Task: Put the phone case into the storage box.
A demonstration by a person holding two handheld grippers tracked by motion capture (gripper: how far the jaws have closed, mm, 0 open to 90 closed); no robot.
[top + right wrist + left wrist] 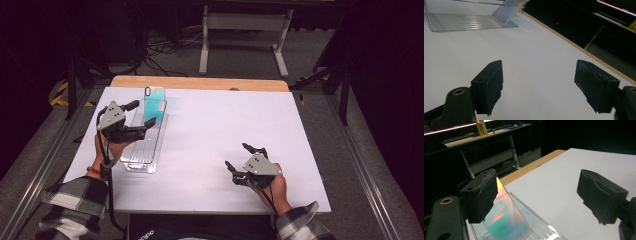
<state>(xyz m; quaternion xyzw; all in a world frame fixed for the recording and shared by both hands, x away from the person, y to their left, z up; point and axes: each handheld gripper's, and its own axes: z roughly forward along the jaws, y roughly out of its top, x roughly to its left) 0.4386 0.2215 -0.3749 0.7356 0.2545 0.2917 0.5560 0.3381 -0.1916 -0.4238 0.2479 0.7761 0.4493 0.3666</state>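
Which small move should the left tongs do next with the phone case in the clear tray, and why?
Probably ease the left tongs a little toward the iridescent phone case until it sits between the jaws, then close. The jaws stand wide open, the case leans tilted at the far end of the clear tray, and one jaw is already beside its edge.

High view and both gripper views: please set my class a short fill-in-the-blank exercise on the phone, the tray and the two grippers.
1. The phone leans in the far end of a clear ____.
2. The tray lies on the ____ side of the white table.
3. The jaws of the right gripper stand ____.
4. The left gripper is closest to the ____.

Missing words: tray; left; open; phone
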